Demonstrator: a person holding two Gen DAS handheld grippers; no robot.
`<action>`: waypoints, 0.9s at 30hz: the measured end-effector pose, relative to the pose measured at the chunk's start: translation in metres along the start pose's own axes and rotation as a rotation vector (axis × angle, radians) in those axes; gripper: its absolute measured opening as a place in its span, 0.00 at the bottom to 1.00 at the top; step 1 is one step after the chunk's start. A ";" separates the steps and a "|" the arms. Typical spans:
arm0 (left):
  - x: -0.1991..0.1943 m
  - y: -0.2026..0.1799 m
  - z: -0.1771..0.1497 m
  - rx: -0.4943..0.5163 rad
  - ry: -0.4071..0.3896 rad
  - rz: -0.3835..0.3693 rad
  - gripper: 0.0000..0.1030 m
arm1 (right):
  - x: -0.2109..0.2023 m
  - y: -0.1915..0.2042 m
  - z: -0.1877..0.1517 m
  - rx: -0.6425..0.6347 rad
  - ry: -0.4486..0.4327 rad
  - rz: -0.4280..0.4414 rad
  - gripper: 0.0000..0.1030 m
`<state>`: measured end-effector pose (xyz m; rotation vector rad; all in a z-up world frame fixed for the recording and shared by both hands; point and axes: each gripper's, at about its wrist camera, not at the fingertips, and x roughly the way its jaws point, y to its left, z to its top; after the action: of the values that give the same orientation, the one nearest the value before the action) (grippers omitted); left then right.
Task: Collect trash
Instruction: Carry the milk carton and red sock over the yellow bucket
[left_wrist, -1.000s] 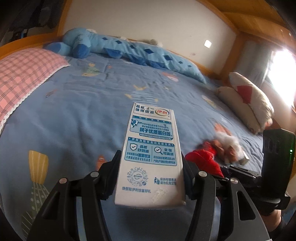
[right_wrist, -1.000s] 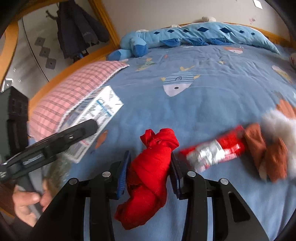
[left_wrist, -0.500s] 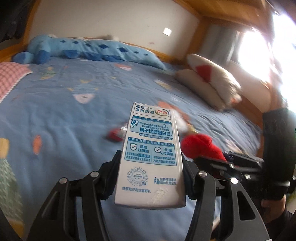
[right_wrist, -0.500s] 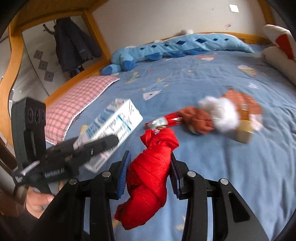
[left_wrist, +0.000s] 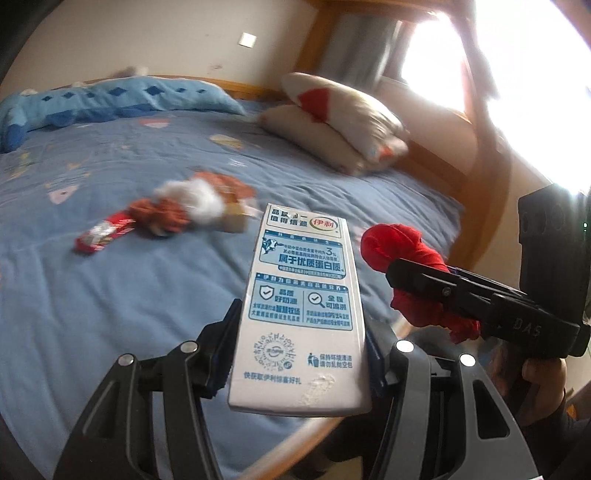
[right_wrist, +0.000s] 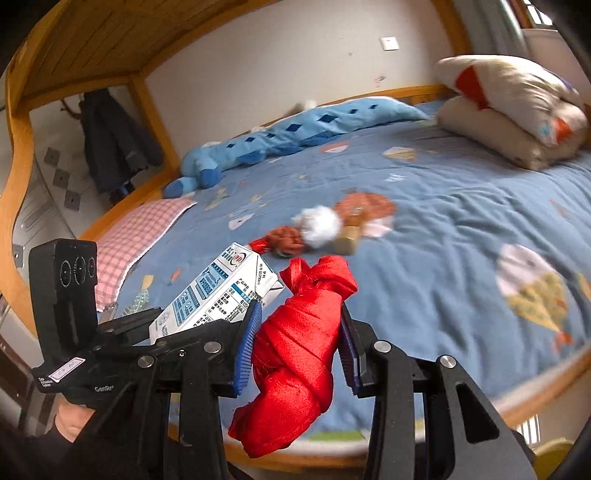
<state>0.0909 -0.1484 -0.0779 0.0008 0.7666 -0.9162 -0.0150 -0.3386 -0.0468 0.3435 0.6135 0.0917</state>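
Two grippers loaded | left gripper (left_wrist: 300, 341) clamps milk carton (left_wrist: 301, 314) | right gripper (right_wrist: 297, 341) clamps red cloth bundle (right_wrist: 295, 354) | both over bed (right_wrist: 461, 266) edge

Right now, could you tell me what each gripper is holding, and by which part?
The left gripper clamps the milk carton across its lower sides. The right gripper clamps the knotted red cloth around its middle.

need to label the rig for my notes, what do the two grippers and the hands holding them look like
Both the left gripper and the right gripper are matte black plastic with silver screws and ribbed blue finger pads. Each carries a black camera block; white lettering marks the bodies. Bare hand, dark sleeve.
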 end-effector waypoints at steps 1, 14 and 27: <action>0.003 -0.009 -0.001 0.011 0.006 -0.013 0.56 | -0.006 -0.004 -0.001 0.005 -0.006 -0.009 0.38; 0.033 -0.117 -0.025 0.170 0.092 -0.153 0.56 | -0.102 -0.060 -0.046 0.109 -0.102 -0.130 0.38; 0.073 -0.227 -0.055 0.322 0.211 -0.324 0.56 | -0.220 -0.124 -0.128 0.286 -0.168 -0.374 0.38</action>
<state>-0.0771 -0.3262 -0.0913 0.2659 0.8200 -1.3574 -0.2708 -0.4588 -0.0661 0.5010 0.5151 -0.3838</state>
